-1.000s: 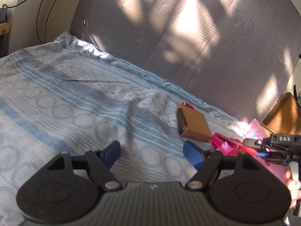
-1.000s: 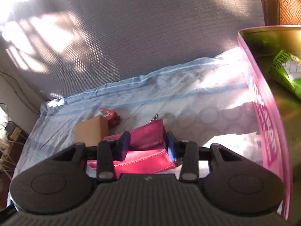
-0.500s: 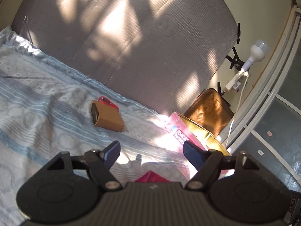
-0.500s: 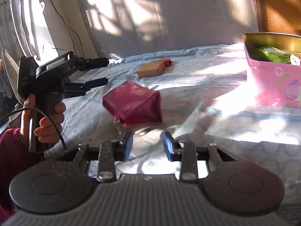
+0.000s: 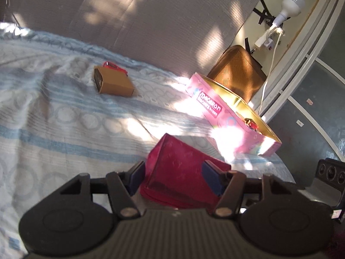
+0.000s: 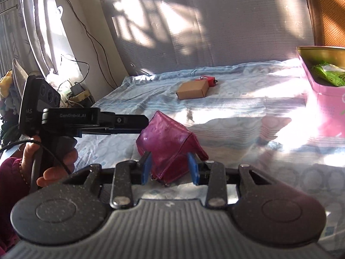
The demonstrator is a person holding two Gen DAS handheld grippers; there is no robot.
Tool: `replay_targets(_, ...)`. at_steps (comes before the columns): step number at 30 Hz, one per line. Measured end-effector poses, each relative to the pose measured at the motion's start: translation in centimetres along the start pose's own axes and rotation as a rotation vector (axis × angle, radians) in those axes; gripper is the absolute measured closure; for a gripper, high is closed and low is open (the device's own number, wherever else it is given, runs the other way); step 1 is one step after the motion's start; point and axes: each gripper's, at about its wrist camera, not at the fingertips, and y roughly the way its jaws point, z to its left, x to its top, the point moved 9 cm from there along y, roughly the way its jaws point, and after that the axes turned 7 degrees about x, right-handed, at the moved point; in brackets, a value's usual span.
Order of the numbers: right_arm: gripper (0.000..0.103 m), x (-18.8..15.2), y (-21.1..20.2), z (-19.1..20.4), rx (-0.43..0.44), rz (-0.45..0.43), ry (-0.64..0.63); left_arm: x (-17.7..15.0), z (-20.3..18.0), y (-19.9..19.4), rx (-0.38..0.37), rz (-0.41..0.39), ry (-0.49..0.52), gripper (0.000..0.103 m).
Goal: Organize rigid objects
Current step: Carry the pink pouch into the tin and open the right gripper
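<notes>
A magenta pouch point(image 6: 166, 138) stands tent-like over the blue patterned bedsheet point(image 6: 226, 112). My right gripper point(image 6: 170, 169) is shut on its lower corner, both blue pads against it, and the jaws are still closing slightly. From the left comes my left gripper point(image 6: 145, 122), its tips at the pouch's upper edge. In the left wrist view the pouch point(image 5: 179, 168) lies between and under the left gripper point(image 5: 174, 178), whose jaws are closing without clearly pressing on it. A brown cardboard box point(image 5: 114, 84) lies farther back with a small red object point(image 5: 112, 65) behind it.
An open pink tin point(image 5: 215, 110) sits at the bed's right edge, with a green packet point(image 6: 327, 74) inside. Behind it stands a brown woven chair back point(image 5: 237, 71). A grey padded wall point(image 6: 215, 21) backs the bed. A hand point(image 6: 54, 161) holds the left tool.
The right gripper swung left, away from the pink tin, bringing the pouch to the left gripper. The left gripper turned right toward the tin, and its jaws narrowed around the pouch.
</notes>
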Motion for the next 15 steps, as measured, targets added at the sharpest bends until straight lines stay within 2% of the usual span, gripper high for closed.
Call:
replay_targets(1,0.077,-0.3,0.8,-0.3,0.016,0.026,0.034,-0.7,0.1,0.5,0.002,0.017,-0.032,0.044)
replay_targets(2,0.084,-0.4,1.2,-0.4,0.042,0.031,0.067,-0.9,-0.1,0.4,0.017,-0.016,-0.033,0.044)
replay_targets(4,0.084,-0.2,0.3,-0.4,0.032,0.003,0.052,-1.4,-1.2,0.2,0.013,-0.013,-0.033,0.050)
replay_targets(7,0.085,0.7,-3.0,-0.6,-0.005,-0.081,-0.018,-1.7,-3.9,0.4,-0.062,0.007,-0.042,0.052)
replay_targets(12,0.085,3.1,-9.0,-2.5,-0.146,-0.245,-0.144,1.4,-12.4,2.6,-0.124,-0.039,0.122,0.051)
replay_targets(15,0.085,5.3,-12.7,-5.4,-0.224,-0.367,-0.154,4.1,-17.3,5.1,-0.182,-0.038,0.186,0.051)
